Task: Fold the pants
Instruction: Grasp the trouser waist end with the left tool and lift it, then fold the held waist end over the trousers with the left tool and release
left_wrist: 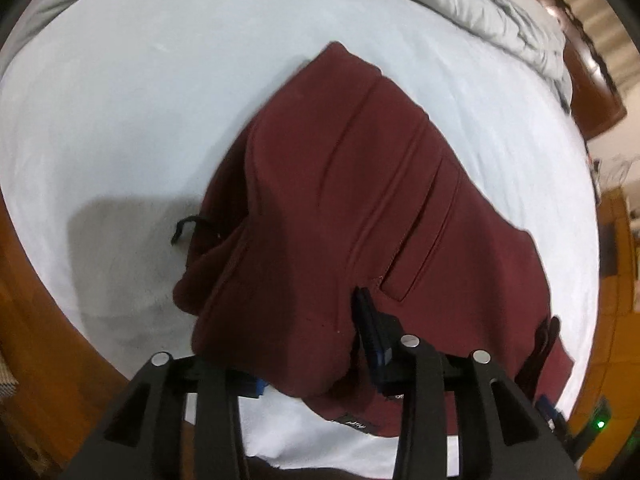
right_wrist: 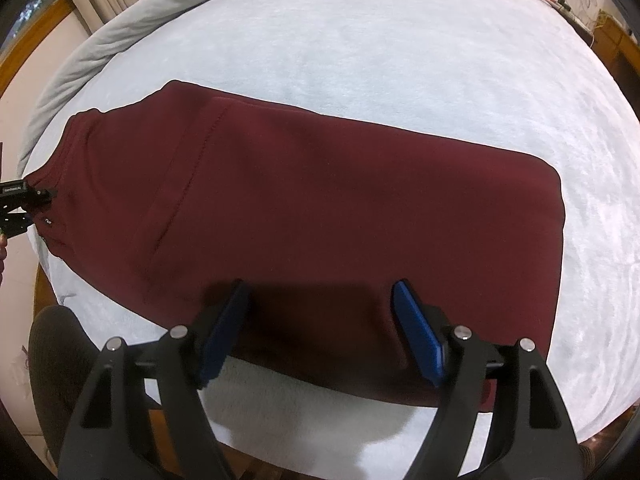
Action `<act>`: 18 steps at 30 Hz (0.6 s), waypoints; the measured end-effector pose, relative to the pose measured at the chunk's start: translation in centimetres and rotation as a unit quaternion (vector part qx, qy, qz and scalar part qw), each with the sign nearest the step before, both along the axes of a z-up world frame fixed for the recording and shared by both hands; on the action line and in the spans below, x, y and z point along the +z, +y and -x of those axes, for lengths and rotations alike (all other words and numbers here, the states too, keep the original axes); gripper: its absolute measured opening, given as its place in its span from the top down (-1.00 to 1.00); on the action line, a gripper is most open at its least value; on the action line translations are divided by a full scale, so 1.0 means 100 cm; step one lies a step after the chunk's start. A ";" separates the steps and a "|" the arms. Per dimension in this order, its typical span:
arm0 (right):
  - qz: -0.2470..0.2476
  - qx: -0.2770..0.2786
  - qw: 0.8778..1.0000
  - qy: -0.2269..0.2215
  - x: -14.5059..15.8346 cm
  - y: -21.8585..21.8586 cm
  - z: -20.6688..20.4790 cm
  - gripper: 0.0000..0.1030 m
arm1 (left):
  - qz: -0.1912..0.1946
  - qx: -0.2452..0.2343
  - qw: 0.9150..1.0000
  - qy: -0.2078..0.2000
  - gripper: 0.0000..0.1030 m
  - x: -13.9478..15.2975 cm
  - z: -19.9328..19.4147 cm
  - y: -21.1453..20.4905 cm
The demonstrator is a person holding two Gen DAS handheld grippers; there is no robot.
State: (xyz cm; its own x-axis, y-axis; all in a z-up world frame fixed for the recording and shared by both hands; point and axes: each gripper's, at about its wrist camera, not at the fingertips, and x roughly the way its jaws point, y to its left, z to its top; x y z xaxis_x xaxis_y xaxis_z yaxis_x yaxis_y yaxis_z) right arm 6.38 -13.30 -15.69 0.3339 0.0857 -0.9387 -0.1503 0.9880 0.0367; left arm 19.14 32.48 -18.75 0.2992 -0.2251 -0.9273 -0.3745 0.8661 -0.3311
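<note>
Dark red pants (right_wrist: 320, 200) lie flat across the white bed sheet (right_wrist: 400, 60), waistband at the left, leg end at the right. My right gripper (right_wrist: 320, 292) is open over their near edge, and its blue pads (right_wrist: 418, 332) stand wide apart with only flat cloth below them. In the left wrist view the pants (left_wrist: 340, 180) bunch up at the waistband. My left gripper (left_wrist: 316, 344) is shut on that bunched cloth, which drapes over and hides its left finger. A black drawstring (left_wrist: 186, 226) sticks out at the left. The left gripper's body (right_wrist: 18, 204) shows at the far left edge.
A grey duvet (left_wrist: 480, 12) is heaped along the far side of the bed and shows as duvet (right_wrist: 100, 40) at the upper left. A wooden bed frame (left_wrist: 592, 92) borders the mattress. A person's knee (right_wrist: 52, 360) is at the near left corner.
</note>
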 end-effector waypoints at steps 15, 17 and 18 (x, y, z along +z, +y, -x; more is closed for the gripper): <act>-0.022 -0.010 1.000 0.003 0.012 -0.014 0.001 -0.47 | -0.063 -0.139 0.974 -0.169 0.53 0.134 0.002 -0.119; -0.028 -0.014 1.000 0.000 0.014 -0.020 0.001 -0.47 | -0.074 -0.176 0.965 -0.183 0.53 0.142 0.006 -0.149; -0.031 -0.017 0.999 -0.002 0.015 -0.023 0.002 -0.47 | -0.079 -0.194 0.960 -0.186 0.53 0.145 0.007 -0.165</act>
State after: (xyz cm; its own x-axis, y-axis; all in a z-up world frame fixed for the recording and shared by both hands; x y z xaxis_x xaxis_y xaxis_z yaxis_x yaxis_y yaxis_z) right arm 6.23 -15.59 -14.16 0.3422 0.1327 -0.9302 -0.1178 0.9882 0.0976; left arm 18.45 16.01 -4.28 0.5388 -0.2517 -0.8039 0.1051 0.9669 -0.2323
